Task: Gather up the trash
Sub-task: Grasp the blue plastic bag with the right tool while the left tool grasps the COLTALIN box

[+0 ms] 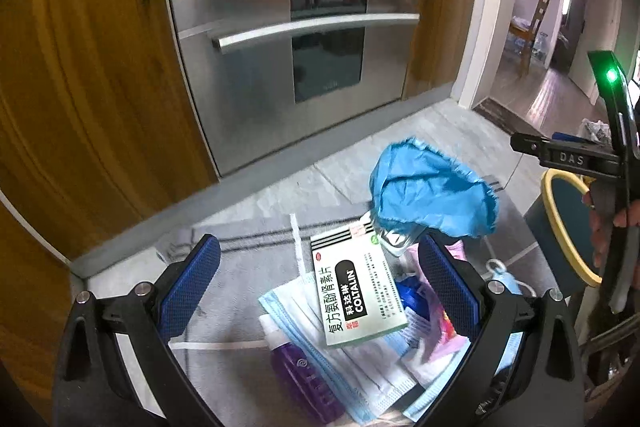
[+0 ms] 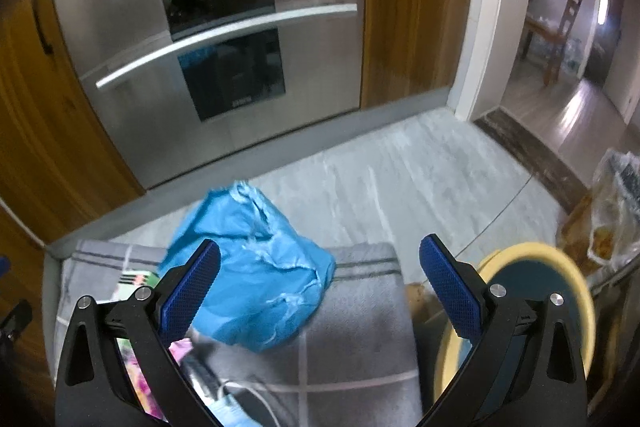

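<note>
Brushed glossy metal oven (image 2: 208,39) between grained wooden cabinet doors (image 1: 80,75); crinkled blue plastic bag (image 2: 256,279) on woven grey cloth mat (image 2: 360,327).

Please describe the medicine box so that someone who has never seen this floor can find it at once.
Before the steel appliance lies a grey mat with a pile of trash. The medicine box lies flat on top of the blue face masks, beside a purple bottle. It alone is a white and green carton, printed COLTALIN on a black band.
</note>
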`<state>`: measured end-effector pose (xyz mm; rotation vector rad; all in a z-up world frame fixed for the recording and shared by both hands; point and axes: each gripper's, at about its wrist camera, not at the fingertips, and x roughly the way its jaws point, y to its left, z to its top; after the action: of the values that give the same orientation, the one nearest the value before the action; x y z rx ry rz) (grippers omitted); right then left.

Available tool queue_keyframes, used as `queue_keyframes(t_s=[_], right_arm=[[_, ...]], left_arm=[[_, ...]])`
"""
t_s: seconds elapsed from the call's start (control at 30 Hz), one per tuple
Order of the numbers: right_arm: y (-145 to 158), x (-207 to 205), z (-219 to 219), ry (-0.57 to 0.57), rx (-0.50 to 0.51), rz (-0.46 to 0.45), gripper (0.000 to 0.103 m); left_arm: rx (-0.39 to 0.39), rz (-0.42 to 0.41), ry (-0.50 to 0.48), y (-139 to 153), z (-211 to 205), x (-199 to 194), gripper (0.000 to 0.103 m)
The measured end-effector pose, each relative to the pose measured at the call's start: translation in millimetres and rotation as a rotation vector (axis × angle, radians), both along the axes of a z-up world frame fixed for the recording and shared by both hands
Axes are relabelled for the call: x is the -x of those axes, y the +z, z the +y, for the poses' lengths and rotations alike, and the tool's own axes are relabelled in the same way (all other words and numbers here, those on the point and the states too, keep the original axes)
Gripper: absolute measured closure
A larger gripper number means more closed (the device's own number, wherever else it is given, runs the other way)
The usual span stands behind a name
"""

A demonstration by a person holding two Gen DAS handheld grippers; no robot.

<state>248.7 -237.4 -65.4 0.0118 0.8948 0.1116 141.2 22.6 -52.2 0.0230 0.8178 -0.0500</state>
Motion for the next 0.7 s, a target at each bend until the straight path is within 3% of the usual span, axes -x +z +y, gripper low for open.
queue_keyframes(t_s=[0.23,0.57,0.7], right_arm=[[-40,-15,9,0.040,0.001,0.098,0.004],[-59,-25,20,0.096,-0.055,0.166,0.009],[-73,-29,20,0.097,-0.100,0.239,0.036]], left_arm=[[0.059,0.141,-0.004,-50,-2,-34,0.005],[0.086,0.265,-0.028,-98,-13,-65,0.005],[0.112,0.323,-0.031,-114,-11,-73,0.006]])
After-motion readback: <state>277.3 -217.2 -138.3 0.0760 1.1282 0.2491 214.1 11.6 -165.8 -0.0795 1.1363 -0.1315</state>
